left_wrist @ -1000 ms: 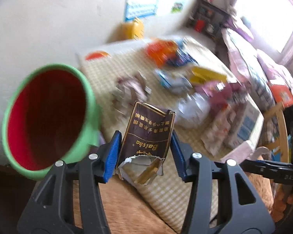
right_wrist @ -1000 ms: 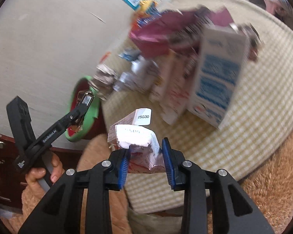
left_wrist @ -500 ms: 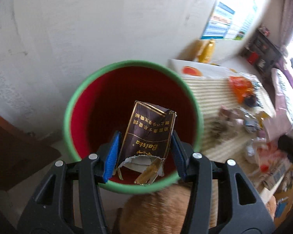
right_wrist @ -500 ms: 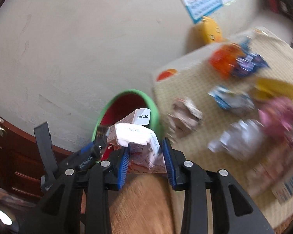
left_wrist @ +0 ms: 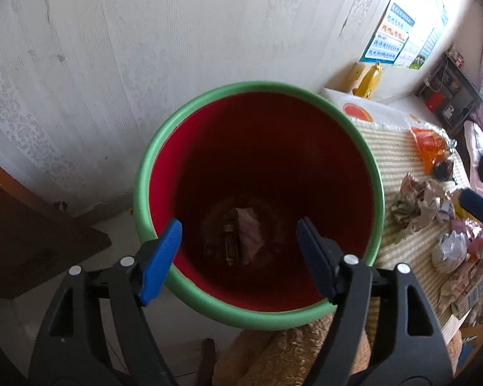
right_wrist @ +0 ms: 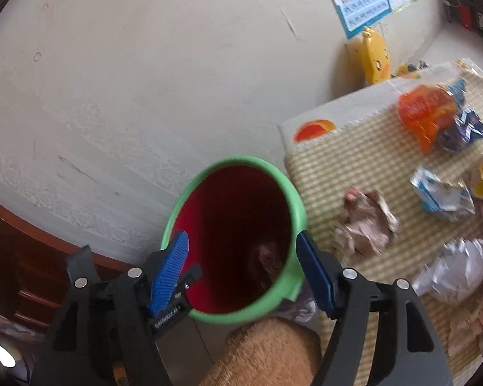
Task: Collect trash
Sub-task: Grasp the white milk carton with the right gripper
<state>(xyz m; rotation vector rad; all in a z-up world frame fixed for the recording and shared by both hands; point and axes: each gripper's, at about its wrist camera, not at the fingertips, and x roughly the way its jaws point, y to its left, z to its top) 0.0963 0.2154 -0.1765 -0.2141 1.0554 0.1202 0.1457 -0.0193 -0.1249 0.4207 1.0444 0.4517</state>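
Note:
A red bin with a green rim (left_wrist: 209,103) stands on the floor by the wall; it also shows in the right wrist view (right_wrist: 296,212). My left gripper (left_wrist: 238,257) is open and empty right above the bin's mouth. A brown cigarette pack (left_wrist: 231,244) and a pale crumpled carton (left_wrist: 249,231) lie at the bin's bottom. My right gripper (right_wrist: 244,273) is open and empty over the bin's near rim. Trash (right_wrist: 269,263) shows dimly inside the bin. Part of the left gripper's body (right_wrist: 170,315) is seen beside the right one.
A checked mat (right_wrist: 364,148) lies right of the bin with crumpled paper (right_wrist: 367,222), an orange bag (right_wrist: 425,112), a blue-white wrapper (right_wrist: 444,193) and a silvery wrapper (right_wrist: 457,270). A yellow toy (right_wrist: 373,54) stands by the wall. Dark wooden furniture (left_wrist: 25,225) is on the left.
Both grippers have opened. The brown pack has dropped from the left gripper and the pale carton from the right gripper into the bin. The right gripper has moved over the bin.

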